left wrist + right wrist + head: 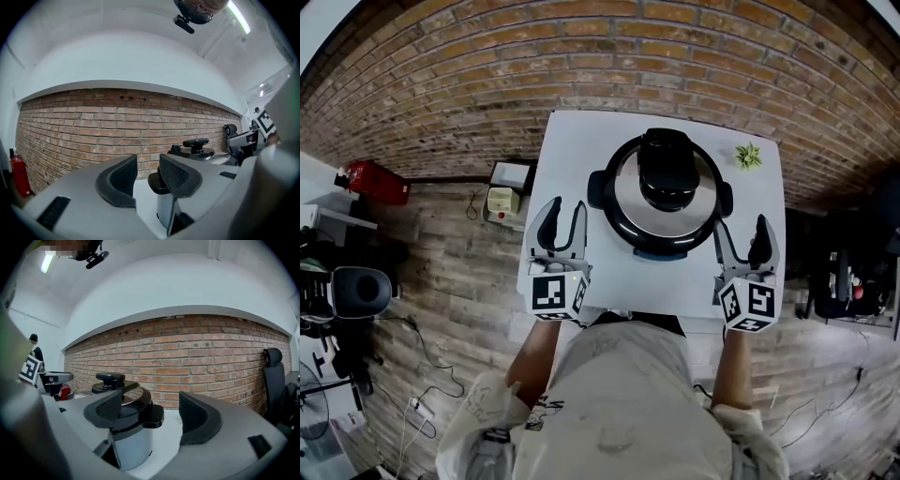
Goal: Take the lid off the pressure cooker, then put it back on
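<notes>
1. A brick wall point(581, 56) runs across the far side of the scene, behind everything else.
2. A white table point(572, 150) stands against it. The person point(619, 403) is at its near edge, both forearms reaching forward over that edge, one at each near corner.
3. The pressure cooker point(614, 225) sits on the table, centred left to right and a little toward the far side. A black side handle point(596, 190) sticks out on its left, and another on its right.
4. The lid point(628, 183) is on the cooker, lying flat and closed, with a black knob point(667, 169) on top.
5. The left gripper point(563, 211) lies low over the near left part of the table and points level toward the far wall. It is near the cooker's left side but apart from it. Its jaws stand partly open with a clear gap, and nothing is between the pads.
6. The right gripper point(741, 230) mirrors it at the near right, pointing almost level and just beside the cooker's right side handle. Its jaws are spread wide and grip nothing. In the right gripper view that handle shows in the gap between them; the left jaw seems just short of touching it, though the angle leaves this unsure.
7. A red fire extinguisher point(375, 181) stands on the floor, well off to the left.
8. A small green plant point(748, 157) sits at the table's far right corner, well apart from the cooker.
</notes>
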